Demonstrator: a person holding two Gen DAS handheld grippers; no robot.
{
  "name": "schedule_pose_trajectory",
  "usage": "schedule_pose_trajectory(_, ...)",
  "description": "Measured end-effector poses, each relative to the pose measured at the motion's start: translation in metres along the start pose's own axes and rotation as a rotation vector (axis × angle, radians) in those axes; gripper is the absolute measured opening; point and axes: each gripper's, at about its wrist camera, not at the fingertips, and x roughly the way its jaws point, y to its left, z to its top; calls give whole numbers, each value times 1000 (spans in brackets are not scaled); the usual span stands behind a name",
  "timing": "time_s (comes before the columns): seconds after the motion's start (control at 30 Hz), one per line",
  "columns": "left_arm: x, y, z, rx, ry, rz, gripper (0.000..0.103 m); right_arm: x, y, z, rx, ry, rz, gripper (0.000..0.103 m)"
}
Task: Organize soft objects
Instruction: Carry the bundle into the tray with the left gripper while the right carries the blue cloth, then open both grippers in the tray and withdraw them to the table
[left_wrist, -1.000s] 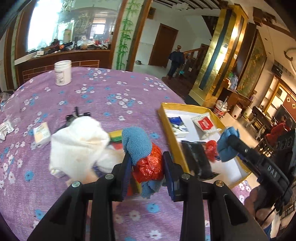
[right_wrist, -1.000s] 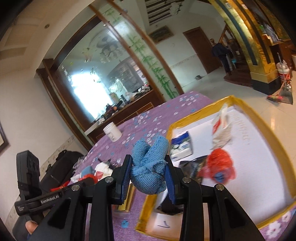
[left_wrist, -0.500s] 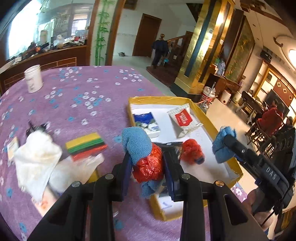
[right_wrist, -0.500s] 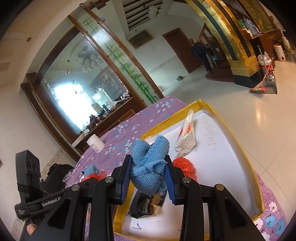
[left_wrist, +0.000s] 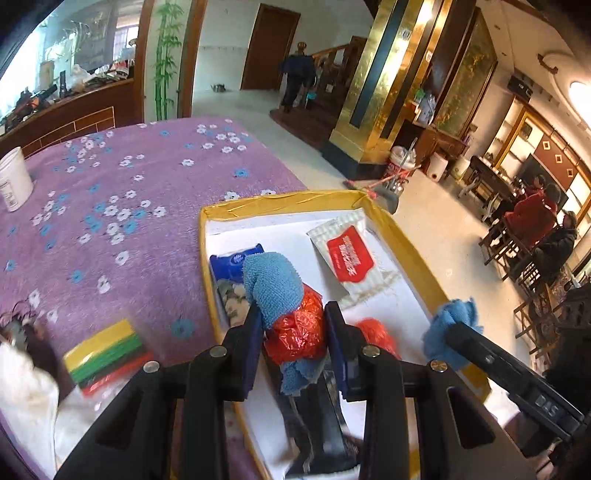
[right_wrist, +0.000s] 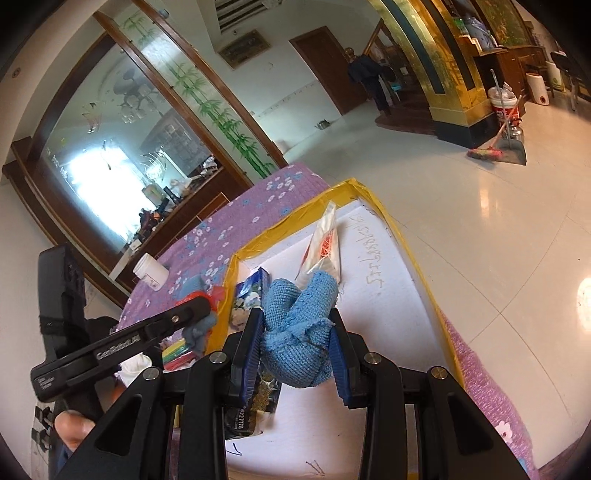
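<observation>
We saw two wrist fisheye views, each looking forward and downward along its own black fingers, close over the shallow yellow-rimmed white tray (left_wrist: 406, 243) (right_wrist: 373, 199). The left view faced it from above the purple flowered tablecloth (left_wrist: 147, 206); the right looked across it toward that cloth (right_wrist: 236, 221). Both shared the tray.

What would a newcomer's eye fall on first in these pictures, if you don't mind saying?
Probably the left gripper, shut on a bundle of blue cloth and crumpled red plastic above the yellow-rimmed tray. Next, the right gripper over the same tray, clamping a knotted blue towel. Behind them spreads the purple flowered tablecloth, with a red-and-white packet lying in the tray.
</observation>
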Motion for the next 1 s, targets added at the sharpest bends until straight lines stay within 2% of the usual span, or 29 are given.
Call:
schedule_pose_trajectory(0.13,25,0,13,-11,35,-5,32,13,3,7,-16,30,-45,37)
schedule_pose_trajectory(0.23,44,-3,23,-36,68,-42,32,27,-2,12,-6,51,-98,37)
schedule_pose_trajectory(0.5,79,-19,30,-31,110,-28,32,43,-6,13,-21,96,-150,40)
schedule_pose_trajectory(0.7,84,-20,26,-21,110,-17,34,46,-10,13,-19,98,-155,45)
schedule_pose_trajectory(0.8,81,-17,27,-35,100,-19,48,42,-10,13,-14,91,-149,46)
schedule_pose_trajectory(1.0,62,-11,25,-61,71,-29,48,24,-7,11,-3,44,-134,48)
